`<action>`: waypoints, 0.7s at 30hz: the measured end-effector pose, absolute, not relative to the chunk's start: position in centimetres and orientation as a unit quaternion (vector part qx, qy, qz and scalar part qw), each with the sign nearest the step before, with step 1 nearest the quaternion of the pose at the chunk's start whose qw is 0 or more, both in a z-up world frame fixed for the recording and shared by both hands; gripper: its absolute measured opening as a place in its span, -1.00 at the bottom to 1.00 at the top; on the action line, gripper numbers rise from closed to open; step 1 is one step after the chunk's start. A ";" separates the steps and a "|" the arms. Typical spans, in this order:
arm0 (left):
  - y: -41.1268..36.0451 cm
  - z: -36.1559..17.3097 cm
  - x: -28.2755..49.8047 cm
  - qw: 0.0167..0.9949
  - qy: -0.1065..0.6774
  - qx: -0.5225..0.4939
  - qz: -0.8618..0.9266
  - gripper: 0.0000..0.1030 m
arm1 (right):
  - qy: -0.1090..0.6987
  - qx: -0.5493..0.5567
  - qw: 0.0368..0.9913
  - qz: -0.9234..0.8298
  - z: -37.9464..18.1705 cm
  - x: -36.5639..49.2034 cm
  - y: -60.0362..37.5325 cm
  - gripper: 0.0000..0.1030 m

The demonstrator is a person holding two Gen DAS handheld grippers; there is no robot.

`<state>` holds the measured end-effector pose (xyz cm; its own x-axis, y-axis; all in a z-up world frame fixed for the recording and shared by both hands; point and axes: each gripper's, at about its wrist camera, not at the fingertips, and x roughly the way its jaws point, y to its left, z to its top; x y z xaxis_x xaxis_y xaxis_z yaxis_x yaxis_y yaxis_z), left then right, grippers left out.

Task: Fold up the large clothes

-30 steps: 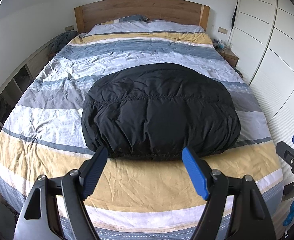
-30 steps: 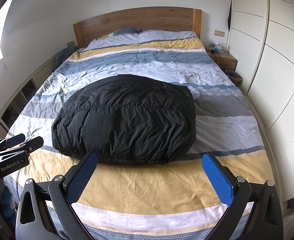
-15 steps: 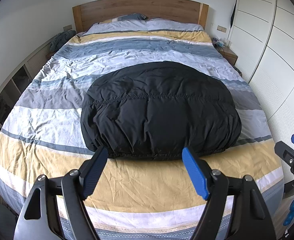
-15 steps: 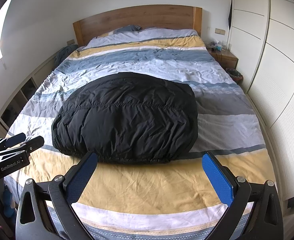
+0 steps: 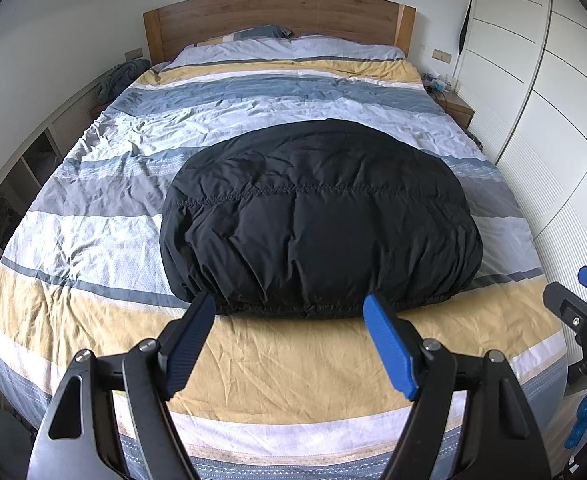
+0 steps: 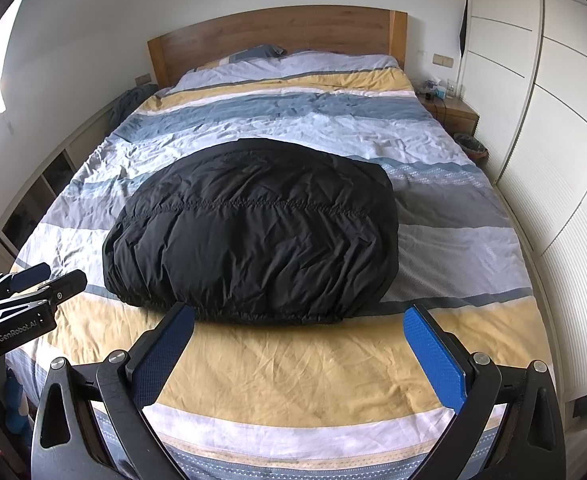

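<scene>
Both tools edged slightly nearer: left gripper (image 5: 289, 316) and right gripper (image 6: 299, 326) spread, empty, black jacket (image 5: 317, 220) lying folded just ahead — fold looks finished.

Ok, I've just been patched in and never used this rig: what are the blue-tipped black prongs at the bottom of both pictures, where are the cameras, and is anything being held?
Those prongs are hand-held grippers; a person carries one in each hand. Each picture comes from a camera on one gripper, looking forward along its two fingers. The left gripper and the right gripper both have their jaws apart and hold nothing. Each also shows at the edge of the other's picture. Ahead lies a bed with a striped cover, and on it a puffy black jacket, bundled into a rounded shape. Neither gripper touches it.
</scene>
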<state>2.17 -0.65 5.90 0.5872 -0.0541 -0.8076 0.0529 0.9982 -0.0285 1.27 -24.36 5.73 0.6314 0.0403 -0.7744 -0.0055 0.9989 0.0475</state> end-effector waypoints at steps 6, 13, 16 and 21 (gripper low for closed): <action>-0.3 5.5 2.4 0.891 0.454 0.000 -0.032 0.48 | 0.432 0.020 0.901 0.015 5.4 1.6 -24.5 0.99; -0.1 5.5 2.5 0.894 0.447 0.006 -0.042 0.48 | 0.434 0.019 0.900 0.018 5.1 1.8 -24.5 0.99; -0.2 5.6 2.3 0.895 0.444 0.006 -0.048 0.48 | 0.435 0.017 0.900 0.021 5.0 1.9 -24.5 0.99; -0.3 5.6 2.3 0.894 0.445 0.006 -0.059 0.48 | 0.436 0.016 0.899 0.025 4.9 2.0 -24.6 0.99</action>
